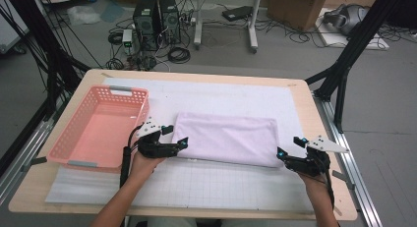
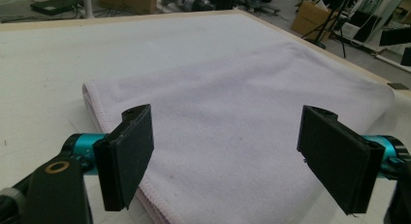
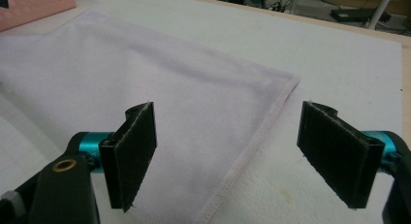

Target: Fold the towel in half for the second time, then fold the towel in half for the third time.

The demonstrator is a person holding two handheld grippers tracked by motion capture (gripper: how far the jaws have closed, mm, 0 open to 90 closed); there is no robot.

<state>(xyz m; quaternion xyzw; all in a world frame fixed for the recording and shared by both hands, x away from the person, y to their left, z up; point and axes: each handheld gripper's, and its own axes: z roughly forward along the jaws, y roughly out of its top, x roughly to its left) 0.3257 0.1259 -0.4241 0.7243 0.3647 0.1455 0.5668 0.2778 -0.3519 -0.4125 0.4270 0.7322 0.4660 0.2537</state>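
- High view: folded pale lilac towel (image 1: pixel 226 138) lies flat at frame centre on white grid mat (image 1: pixel 206 185), long side running left-right. Pink basket (image 1: pixel 101 126) sits just left of it, empty as far as I can tell.
- High view: left gripper (image 1: pixel 169 138) at towel's lower-left corner, right gripper (image 1: pixel 290 149) at lower-right corner. Both jaws wide apart, nothing held. Prob placed one per near corner so both ends can be pinched at once for another fold or a lift toward basket – my guess.
- High view: whether jaw tips touch cloth – can't tell, too small. Forearms cut off at bottom edge. Floor clutter up top (PC towers (image 1: pixel 157 20), cables) irrelevant.
- Left gripper view: jaws wide open w/ towel (image 2: pixel 232 117) between and beyond them; folded hem edge runs from centre-left down to bottom-centre, stacked layers visible there. Left jaw sits over that edge, so approach looks aimed at the corner.
- Left gripper view: corner itself cut off below frame; gap between pads and cloth unclear.
- Right gripper view: jaws wide open, empty. Towel (image 3: pixel 145 88) fills left and centre; stitched hem runs diagonally from right-centre to bottom-centre, passing between the jaws. Right jaw over bare mat (image 3: pixel 339 64), left jaw over cloth – straddling the edge, fits a grab.
- Right gripper view: basket corner (image 3: pixel 34 8) cut off upper left; layer count at this hem hard to make out.
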